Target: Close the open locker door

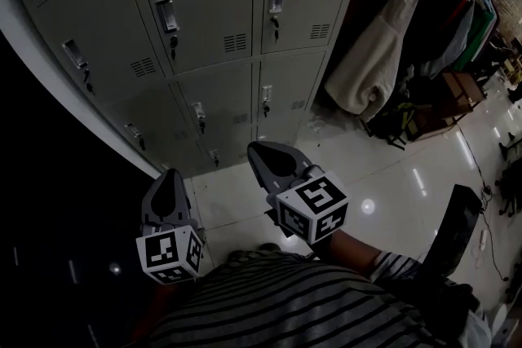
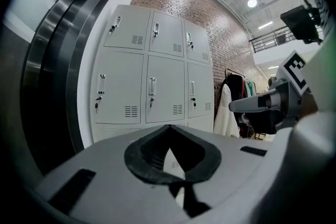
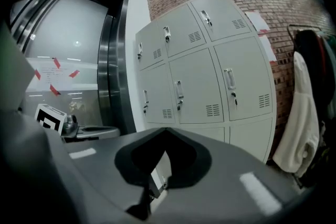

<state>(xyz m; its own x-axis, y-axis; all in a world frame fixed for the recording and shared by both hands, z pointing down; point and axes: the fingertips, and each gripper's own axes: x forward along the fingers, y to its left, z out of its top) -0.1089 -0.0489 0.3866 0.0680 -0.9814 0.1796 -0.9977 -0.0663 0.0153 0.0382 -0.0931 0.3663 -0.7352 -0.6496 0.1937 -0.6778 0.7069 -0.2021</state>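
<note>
A bank of grey lockers stands ahead, and every door that shows lies flush with its neighbours. In the left gripper view the lockers fill the middle, in the right gripper view the lockers sit right of centre. My left gripper hangs over the floor short of the bottom row, jaws together and empty. My right gripper sits beside it, a little nearer the lowest doors, also shut on nothing. Part of a bottom-row door shows through the gap behind the right gripper's jaws. The left gripper points at the lower doors.
A clothes rack with a white garment and dark coats stands right of the lockers. A dark box sits on the glossy white floor at right. A white wall edge and dark metal frame border the lockers on the left.
</note>
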